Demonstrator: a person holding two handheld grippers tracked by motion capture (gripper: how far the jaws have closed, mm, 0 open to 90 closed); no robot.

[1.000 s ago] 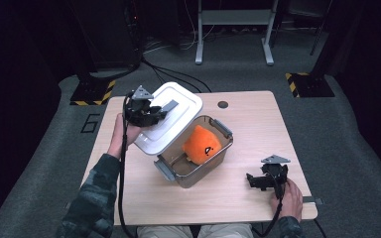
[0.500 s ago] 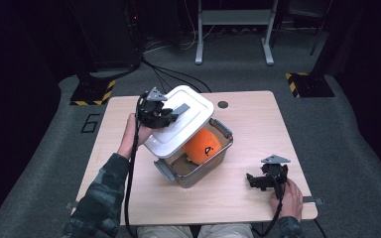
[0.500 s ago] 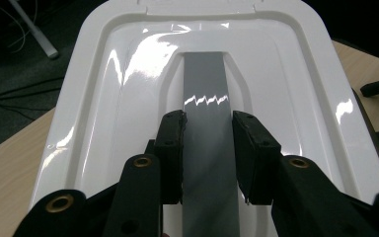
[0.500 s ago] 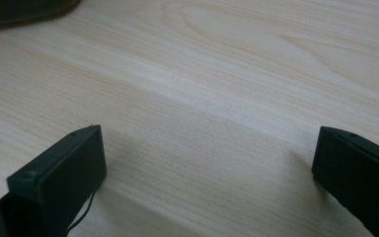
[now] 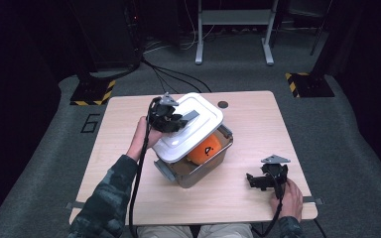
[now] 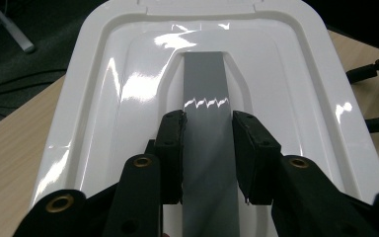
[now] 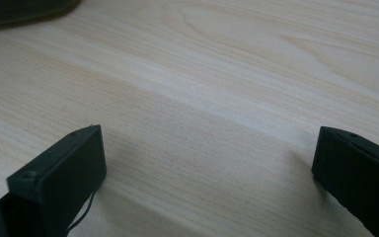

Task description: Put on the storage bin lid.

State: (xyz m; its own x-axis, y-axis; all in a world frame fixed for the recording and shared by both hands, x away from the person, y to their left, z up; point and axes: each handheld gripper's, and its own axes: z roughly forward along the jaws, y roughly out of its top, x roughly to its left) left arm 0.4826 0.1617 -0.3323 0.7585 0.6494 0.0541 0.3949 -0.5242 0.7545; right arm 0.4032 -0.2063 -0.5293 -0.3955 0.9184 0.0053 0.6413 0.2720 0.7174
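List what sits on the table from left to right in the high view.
Left gripper clamped on the white lid's grey handle → grey bin with an orange thing inside → right gripper, jaws apart, near the table's front right corner.

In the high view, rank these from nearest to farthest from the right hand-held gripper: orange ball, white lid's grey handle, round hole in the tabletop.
From the right hand-held gripper:
1. Orange ball, in the box, to its upper left.
2. Round hole, near the table's far edge.
3. Grey handle, on the lid, farther left.
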